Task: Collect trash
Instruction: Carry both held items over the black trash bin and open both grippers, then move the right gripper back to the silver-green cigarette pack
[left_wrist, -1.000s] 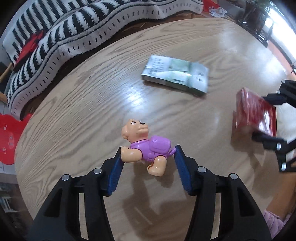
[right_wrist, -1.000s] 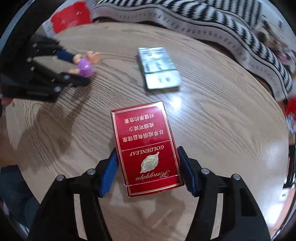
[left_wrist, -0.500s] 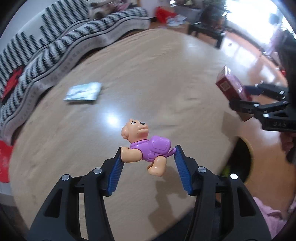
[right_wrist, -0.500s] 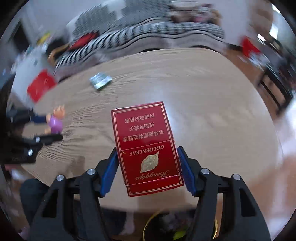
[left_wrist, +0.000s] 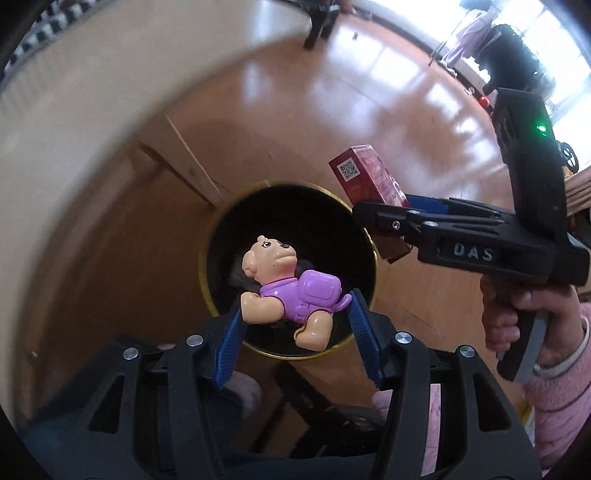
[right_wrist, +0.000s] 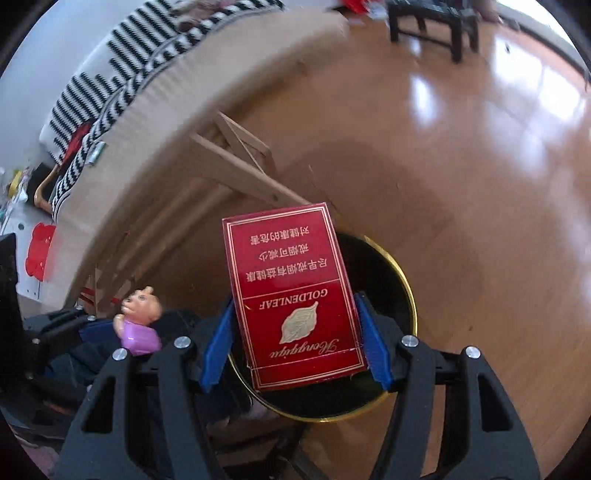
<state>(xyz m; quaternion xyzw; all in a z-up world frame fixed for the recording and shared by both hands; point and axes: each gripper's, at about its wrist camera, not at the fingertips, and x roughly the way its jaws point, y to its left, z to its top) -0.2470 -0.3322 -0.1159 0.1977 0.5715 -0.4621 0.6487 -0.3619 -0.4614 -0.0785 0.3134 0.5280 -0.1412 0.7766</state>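
My left gripper (left_wrist: 293, 317) is shut on a small toy bear in a purple shirt (left_wrist: 291, 288) and holds it over the mouth of a black bin with a gold rim (left_wrist: 218, 225) on the floor. My right gripper (right_wrist: 293, 334) is shut on a red Goldenleaf cigarette pack (right_wrist: 291, 291) and holds it over the same bin (right_wrist: 402, 280). The pack also shows in the left wrist view (left_wrist: 367, 177), above the bin's right rim. The toy bear shows at the left of the right wrist view (right_wrist: 138, 321).
The round wooden table's edge (right_wrist: 177, 92) and its legs (right_wrist: 236, 173) stand to the left of the bin. A striped sofa (right_wrist: 110, 66) lies behind. Glossy wooden floor (right_wrist: 480, 166) spreads to the right, with a dark stool (right_wrist: 428, 22) far back.
Both grippers have swung away from the tabletop and now point down over the bin on the floor, each still holding its object. The silver packet on the table has left the left wrist view.
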